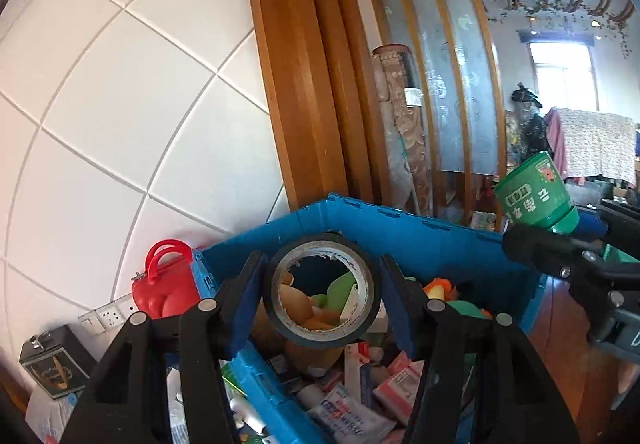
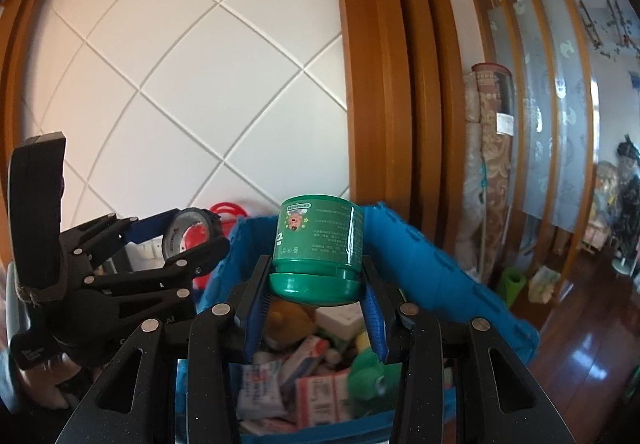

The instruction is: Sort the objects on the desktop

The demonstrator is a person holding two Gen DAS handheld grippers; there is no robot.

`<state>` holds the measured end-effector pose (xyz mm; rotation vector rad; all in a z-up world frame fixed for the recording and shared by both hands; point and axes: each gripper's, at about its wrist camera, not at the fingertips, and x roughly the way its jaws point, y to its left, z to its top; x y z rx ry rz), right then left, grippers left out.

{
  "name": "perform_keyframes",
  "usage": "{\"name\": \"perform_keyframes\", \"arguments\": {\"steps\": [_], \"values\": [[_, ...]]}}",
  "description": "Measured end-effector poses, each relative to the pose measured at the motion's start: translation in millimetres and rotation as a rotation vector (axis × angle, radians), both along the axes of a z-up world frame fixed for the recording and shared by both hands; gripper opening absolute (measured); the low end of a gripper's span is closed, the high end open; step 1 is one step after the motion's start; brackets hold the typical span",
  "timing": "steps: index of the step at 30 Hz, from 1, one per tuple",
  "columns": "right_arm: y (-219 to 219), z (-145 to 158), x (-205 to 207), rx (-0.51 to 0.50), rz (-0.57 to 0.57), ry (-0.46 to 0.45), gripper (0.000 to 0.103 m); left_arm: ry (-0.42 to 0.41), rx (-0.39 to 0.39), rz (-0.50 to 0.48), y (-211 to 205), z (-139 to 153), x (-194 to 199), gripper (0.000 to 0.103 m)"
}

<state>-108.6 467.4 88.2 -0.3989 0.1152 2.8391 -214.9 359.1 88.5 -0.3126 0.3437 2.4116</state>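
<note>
My left gripper (image 1: 320, 294) is shut on a black roll of tape (image 1: 320, 338) and holds it above the blue crate (image 1: 440, 240). It also shows in the right wrist view (image 2: 188, 236), with the tape (image 2: 174, 234) at the left. My right gripper (image 2: 316, 294) is shut on a green jar (image 2: 318, 248), held upside down by its lid above the crate (image 2: 440, 276). The jar also shows at the right of the left wrist view (image 1: 534, 196). The crate holds plush toys, small boxes and packets.
A red case with handles (image 1: 164, 284) and a dark box (image 1: 52, 362) stand left of the crate by the white tiled wall. A wooden frame (image 1: 304, 84) and a slatted glass screen rise behind. A rolled carpet (image 2: 492, 148) leans by the screen.
</note>
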Motion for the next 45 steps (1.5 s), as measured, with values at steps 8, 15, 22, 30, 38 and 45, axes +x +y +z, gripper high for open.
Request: {"name": "perform_keyframes", "arguments": {"steps": [8, 15, 22, 30, 38, 45], "values": [[40, -12, -16, -0.043, 0.025, -0.025, 0.041, 0.008, -0.036, 0.112, 15, 0, 0, 0.069], [69, -20, -38, -0.105, -0.041, -0.023, 0.083, 0.056, -0.016, 0.234, 9, 8, -9, 0.102], [78, -23, -29, -0.128, -0.044, 0.001, 0.092, 0.047, 0.005, 0.269, 6, 10, -12, 0.102], [75, -28, -15, -0.13, -0.027, 0.013, 0.097, 0.046, 0.009, 0.302, 8, 2, -1, 0.102], [45, -39, -2, -0.088, -0.039, -0.023, 0.097, 0.055, 0.057, 0.347, -38, -6, 35, 0.102], [-1, -44, 25, -0.094, -0.108, -0.041, 0.1, -0.002, 0.037, 0.313, -94, -20, 59, 0.102]]}}
